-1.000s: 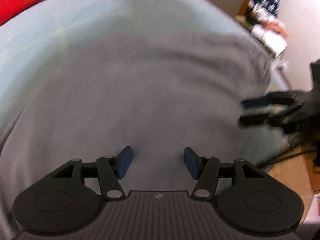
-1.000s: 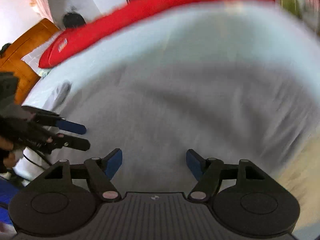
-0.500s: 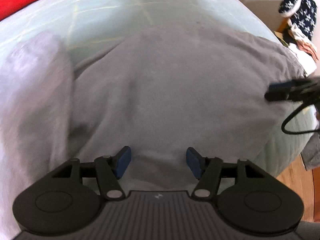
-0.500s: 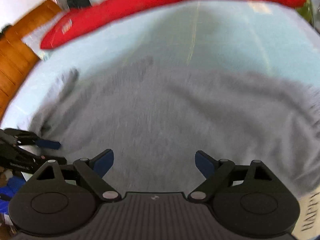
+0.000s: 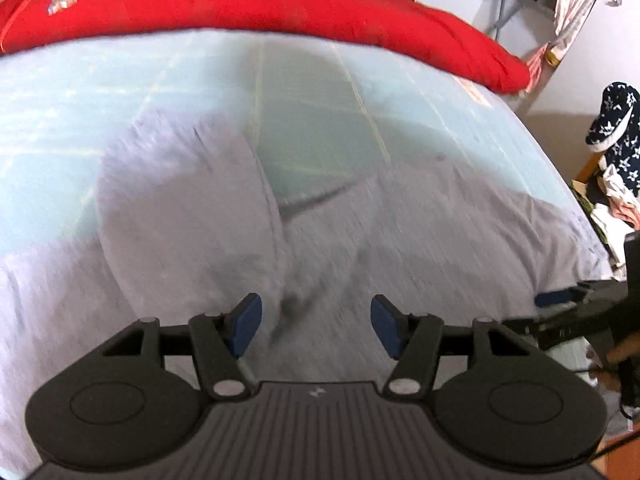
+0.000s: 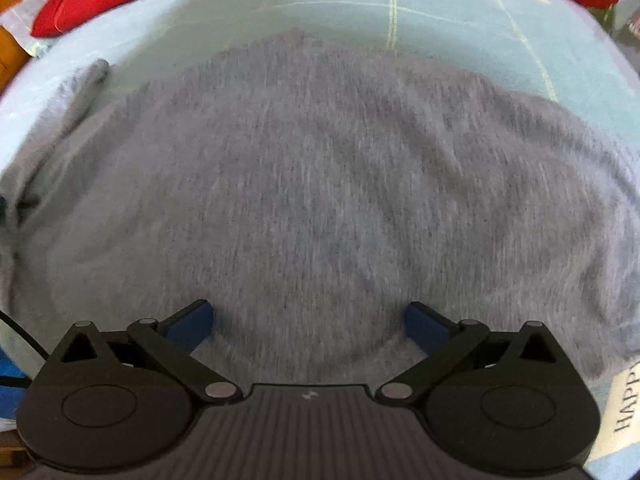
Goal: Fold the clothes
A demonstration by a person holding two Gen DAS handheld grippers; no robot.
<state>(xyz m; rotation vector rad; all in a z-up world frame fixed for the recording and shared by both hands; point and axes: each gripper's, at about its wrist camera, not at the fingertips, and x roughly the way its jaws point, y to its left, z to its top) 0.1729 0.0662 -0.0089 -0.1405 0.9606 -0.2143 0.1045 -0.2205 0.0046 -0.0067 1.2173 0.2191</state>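
Observation:
A grey garment [image 5: 420, 232] lies spread on a light blue bed sheet [image 5: 120, 80]. A sleeve or fold [image 5: 180, 208] bulges up at its left in the left wrist view. The garment fills the right wrist view [image 6: 320, 200], with a sleeve [image 6: 80, 84] trailing to the far left. My left gripper [image 5: 316, 328] is open and empty above the garment near the fold. My right gripper [image 6: 308, 324] is wide open and empty over the garment's near edge; it also shows at the right edge of the left wrist view [image 5: 560, 300].
A long red pillow [image 5: 280, 4] lies along the far side of the bed. A pile of clothes [image 5: 612, 152] sits off the bed's right side. A wooden floor [image 6: 12, 52] shows beyond the bed's left corner.
Both grippers have pulled back and tilted up, so more of the bed and the red pillow shows. The right gripper has opened wider. The fold now sits ahead of the left gripper.

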